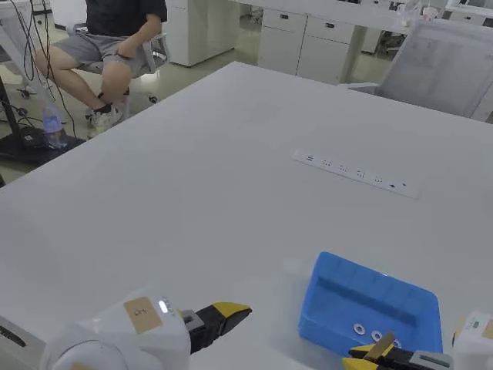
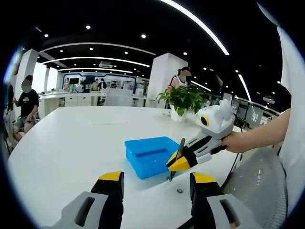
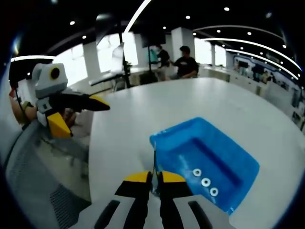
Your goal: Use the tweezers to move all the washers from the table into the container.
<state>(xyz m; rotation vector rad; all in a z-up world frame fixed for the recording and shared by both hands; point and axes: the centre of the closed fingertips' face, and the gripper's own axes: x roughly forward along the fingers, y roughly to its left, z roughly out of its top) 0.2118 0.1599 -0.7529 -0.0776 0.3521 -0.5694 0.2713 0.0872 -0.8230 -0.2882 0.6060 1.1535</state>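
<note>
A blue container stands near the table's front edge with washers lying in it; three washers sit in a row on its floor. My right gripper is shut on thin metal tweezers, whose tips point down at the table just outside the container's near wall. One small washer lies on the table close to the tweezers' tips. My left gripper is open, holds nothing, and hovers left of the container.
A white power strip lies flat further back on the white table. A person sits beyond the far left edge. A mesh chair stands at the far right. A potted plant stands on the table.
</note>
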